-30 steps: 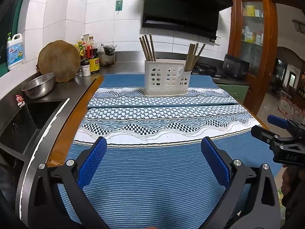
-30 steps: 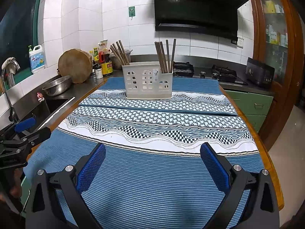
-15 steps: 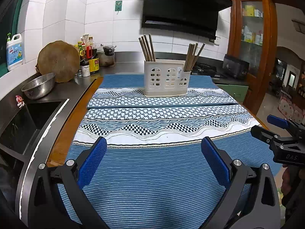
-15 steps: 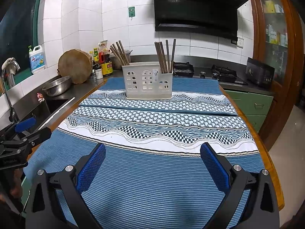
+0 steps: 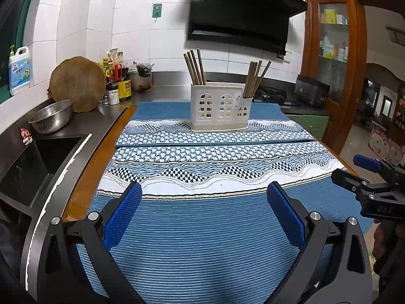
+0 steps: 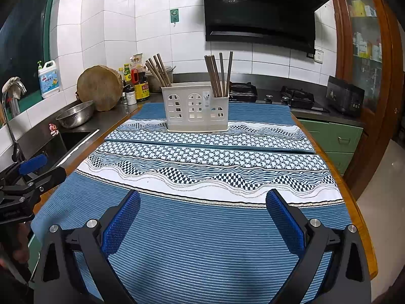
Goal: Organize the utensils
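A white plastic utensil holder (image 5: 219, 109) (image 6: 197, 109) stands at the far end of the blue patterned cloth (image 5: 207, 228) (image 6: 202, 233). Brown chopsticks stand in it as a left bunch (image 5: 195, 67) (image 6: 158, 69) and a right bunch (image 5: 255, 77) (image 6: 220, 72). My left gripper (image 5: 204, 211) hovers open over the near blue stripes, nothing between its blue pads. My right gripper (image 6: 202, 215) is likewise open and empty above the cloth's near part. Each gripper also shows at the edge of the other's view: the right gripper (image 5: 364, 174), the left gripper (image 6: 38, 169).
To the left lie a sink (image 5: 38, 162), a steel bowl (image 5: 52, 119) (image 6: 76, 117), a round wooden board (image 5: 78, 83) (image 6: 100, 87) and condiment bottles (image 5: 119, 81). A gas hob (image 6: 296, 98) and a black appliance (image 6: 345, 98) sit back right. Table edge (image 6: 359, 217) runs along the right.
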